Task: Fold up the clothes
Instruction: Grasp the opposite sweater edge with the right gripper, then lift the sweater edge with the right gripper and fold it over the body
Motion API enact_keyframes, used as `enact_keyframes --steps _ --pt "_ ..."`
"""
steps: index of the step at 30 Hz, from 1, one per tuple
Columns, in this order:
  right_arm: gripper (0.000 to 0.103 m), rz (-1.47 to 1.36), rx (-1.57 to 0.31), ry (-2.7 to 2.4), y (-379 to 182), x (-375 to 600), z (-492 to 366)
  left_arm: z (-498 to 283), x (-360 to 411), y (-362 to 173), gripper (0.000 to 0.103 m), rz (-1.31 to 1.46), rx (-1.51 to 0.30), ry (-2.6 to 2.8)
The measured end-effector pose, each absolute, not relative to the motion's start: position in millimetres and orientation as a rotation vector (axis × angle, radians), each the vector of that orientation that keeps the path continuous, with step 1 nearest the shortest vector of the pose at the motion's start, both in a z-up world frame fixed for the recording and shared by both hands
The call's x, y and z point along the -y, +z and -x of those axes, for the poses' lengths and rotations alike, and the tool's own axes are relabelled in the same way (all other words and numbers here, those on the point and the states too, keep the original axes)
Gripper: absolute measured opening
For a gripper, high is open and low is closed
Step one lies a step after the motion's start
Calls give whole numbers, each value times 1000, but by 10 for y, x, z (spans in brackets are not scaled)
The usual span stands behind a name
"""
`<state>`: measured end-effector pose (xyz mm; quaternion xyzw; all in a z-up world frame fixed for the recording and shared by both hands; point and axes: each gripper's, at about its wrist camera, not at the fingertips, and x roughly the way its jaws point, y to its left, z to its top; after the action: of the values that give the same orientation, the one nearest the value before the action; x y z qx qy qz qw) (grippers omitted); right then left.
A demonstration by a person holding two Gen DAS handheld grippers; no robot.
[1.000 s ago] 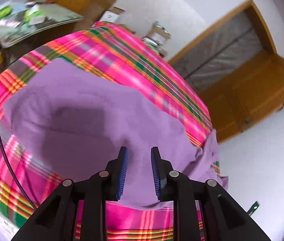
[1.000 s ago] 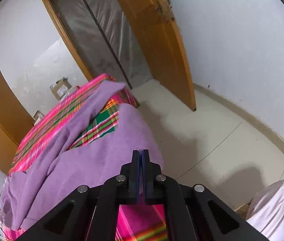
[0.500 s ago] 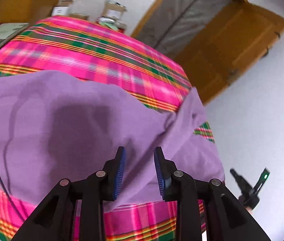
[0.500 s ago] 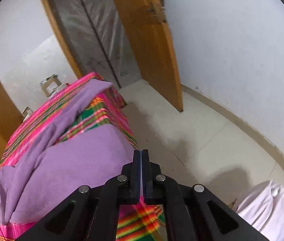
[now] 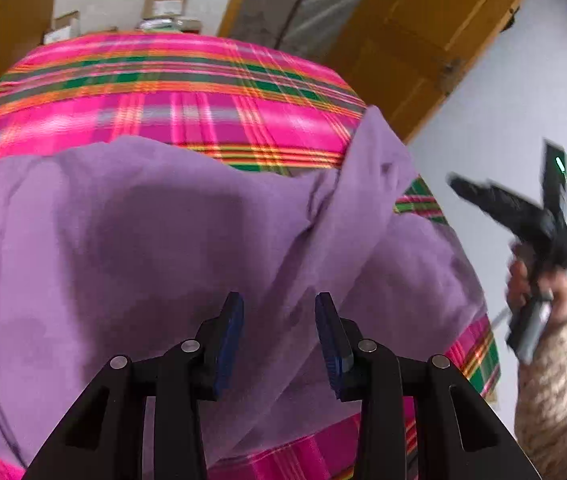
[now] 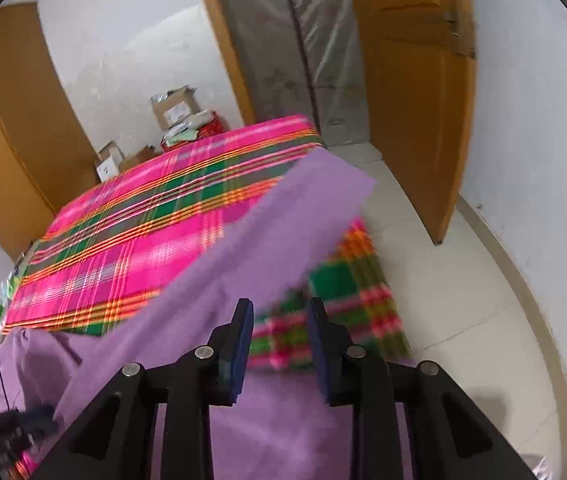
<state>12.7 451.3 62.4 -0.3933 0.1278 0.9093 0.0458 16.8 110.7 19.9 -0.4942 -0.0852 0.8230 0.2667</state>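
My purple garment point(image 5: 155, 248) lies spread over the pink plaid cloth point(image 5: 171, 92) that covers the bed, filling the centre and lower left of the left wrist view, with one long strip of it, a sleeve or a folded edge, running up toward the upper right of the frame. In the right wrist view that same strip climbs from lower left to the centre, ending in a squared tip near the bed's corner. My left gripper point(image 5: 279, 336) hangs over the middle of the fabric with its jaws parted and nothing between them; my right gripper point(image 6: 281, 344) is likewise spread wide and empty, above the purple cloth and the plaid edge that hangs down the bed's side. I judge I am between grasps in a fold: the garment is partly laid over itself, but whether this is an early crease or a nearly closed bundle I cannot settle. Any further grasp would call for pinching a single clean edge, not a bunch, since the cloth looks soft, matte and limp, with shallow creases near the strip's base; it will sag and drag on the woven plaid, not slide. The blue pads point(image 5: 229, 344) look ribbed, which should help with thin fabric.
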Motion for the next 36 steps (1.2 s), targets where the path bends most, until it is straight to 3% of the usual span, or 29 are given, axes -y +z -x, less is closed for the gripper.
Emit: enact_keyframes --steps 5,14,27,31,34,36 --pt "35 1283 -263 2784 629 -4202 441 -96 -1215 96 38 1337 156 2204" --pt "38 1412 -125 2678 385 -3997 1248 -137 -1202 87 38 1251 72 2195" --pt "37 1469 -189 2481 148 -4150 1608 -163 -1226 42 43 1172 45 2172" --pt "25 1468 -174 2433 140 -4156 1651 -178 -1219 47 43 1164 40 2172" --pt "5 1473 -143 2415 149 -4154 1662 -183 -1206 49 43 1162 46 2171" --pt "4 1468 -141 2407 155 -4173 1648 -177 -1224 47 43 1163 40 2176"
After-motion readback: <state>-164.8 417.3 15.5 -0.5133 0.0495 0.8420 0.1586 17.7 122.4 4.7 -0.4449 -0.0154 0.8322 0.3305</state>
